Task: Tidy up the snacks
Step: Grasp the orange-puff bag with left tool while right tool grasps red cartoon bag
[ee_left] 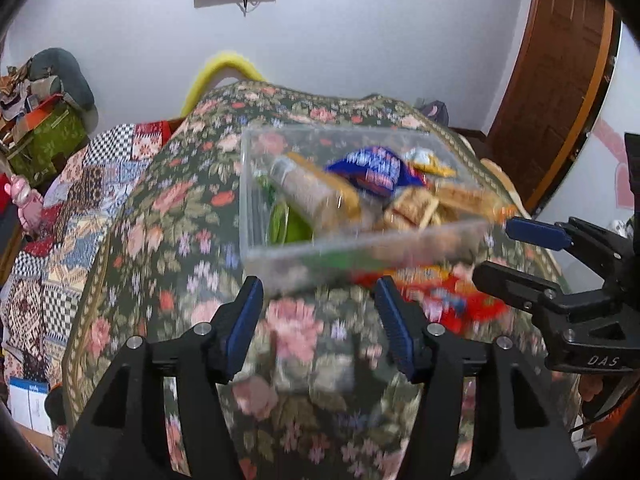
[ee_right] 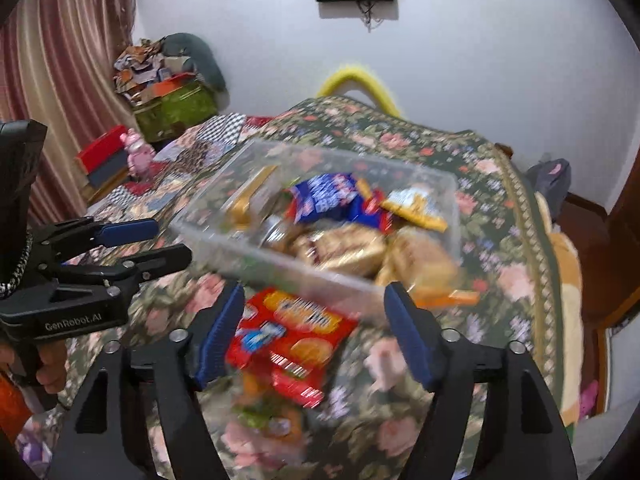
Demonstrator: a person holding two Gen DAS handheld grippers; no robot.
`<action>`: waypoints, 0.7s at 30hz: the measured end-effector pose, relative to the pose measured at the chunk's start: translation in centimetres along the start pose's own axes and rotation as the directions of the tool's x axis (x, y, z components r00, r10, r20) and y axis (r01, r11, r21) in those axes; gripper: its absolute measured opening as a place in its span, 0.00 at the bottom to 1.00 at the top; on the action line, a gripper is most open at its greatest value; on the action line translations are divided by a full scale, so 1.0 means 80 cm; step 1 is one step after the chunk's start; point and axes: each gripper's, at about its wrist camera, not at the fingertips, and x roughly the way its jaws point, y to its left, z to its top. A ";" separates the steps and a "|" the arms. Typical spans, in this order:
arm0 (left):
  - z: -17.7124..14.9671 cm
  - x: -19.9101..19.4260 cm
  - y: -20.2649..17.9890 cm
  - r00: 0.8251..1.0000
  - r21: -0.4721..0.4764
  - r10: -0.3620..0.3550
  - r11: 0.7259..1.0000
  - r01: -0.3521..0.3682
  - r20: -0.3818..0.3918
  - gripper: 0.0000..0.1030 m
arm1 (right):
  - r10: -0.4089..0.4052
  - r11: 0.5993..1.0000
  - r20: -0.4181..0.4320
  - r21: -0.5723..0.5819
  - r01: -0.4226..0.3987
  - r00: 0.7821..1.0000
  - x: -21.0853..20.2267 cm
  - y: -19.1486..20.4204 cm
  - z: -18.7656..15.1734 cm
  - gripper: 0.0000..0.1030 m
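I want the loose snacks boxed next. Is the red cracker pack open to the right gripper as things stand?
Probably yes. The red cracker pack lies uncovered on the floral cloth, just ahead of the open, empty right gripper, outside the clear box.

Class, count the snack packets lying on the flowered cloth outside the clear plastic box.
2, perhaps more hidden. A red biscuit packet lies just in front of the clear plastic box; a blurred orange-and-green packet lies nearer the camera, below the red one.
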 end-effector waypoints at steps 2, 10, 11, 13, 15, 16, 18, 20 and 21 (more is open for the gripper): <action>-0.012 0.002 0.002 1.000 -0.004 0.002 1.000 -0.002 -0.018 0.57 | 0.007 1.000 -0.023 -0.010 -0.007 1.000 0.009 0.007 -0.006 0.69; -0.041 0.009 0.014 0.999 -0.050 0.002 0.999 -0.004 -0.055 0.57 | 0.014 0.999 -0.107 -0.039 -0.018 0.994 0.054 0.029 0.005 0.69; -0.044 0.009 0.014 0.998 -0.051 -0.002 0.999 -0.001 -0.056 0.57 | 0.007 0.999 -0.114 -0.043 -0.012 0.993 0.057 0.028 0.004 0.69; -0.047 0.010 0.013 0.998 -0.044 -0.001 0.999 -0.001 -0.058 0.57 | 0.011 0.999 -0.124 -0.042 -0.017 0.992 0.055 0.024 -0.002 0.69; -0.050 0.011 0.009 0.998 -0.032 0.002 0.999 -0.004 -0.061 0.57 | 0.020 0.999 -0.128 -0.022 -0.023 0.992 0.048 0.016 -0.010 0.69; -0.051 0.012 0.006 0.998 -0.028 -0.001 1.000 -0.001 -0.063 0.57 | 0.016 1.000 -0.128 -0.019 -0.018 0.992 0.044 0.013 -0.013 0.68; -0.052 0.013 0.001 0.998 -0.026 -0.014 1.000 0.012 -0.069 0.57 | -0.009 1.000 -0.129 -0.016 0.007 0.992 0.036 0.002 -0.020 0.68; -0.053 0.012 -0.004 0.997 -0.022 -0.025 0.999 0.023 -0.069 0.57 | -0.015 1.000 -0.133 0.005 0.016 0.991 0.029 -0.012 -0.029 0.68; -0.053 0.012 -0.009 0.997 -0.017 -0.030 0.999 0.029 -0.071 0.57 | -0.013 1.000 -0.136 0.015 0.015 0.991 0.026 -0.018 -0.031 0.68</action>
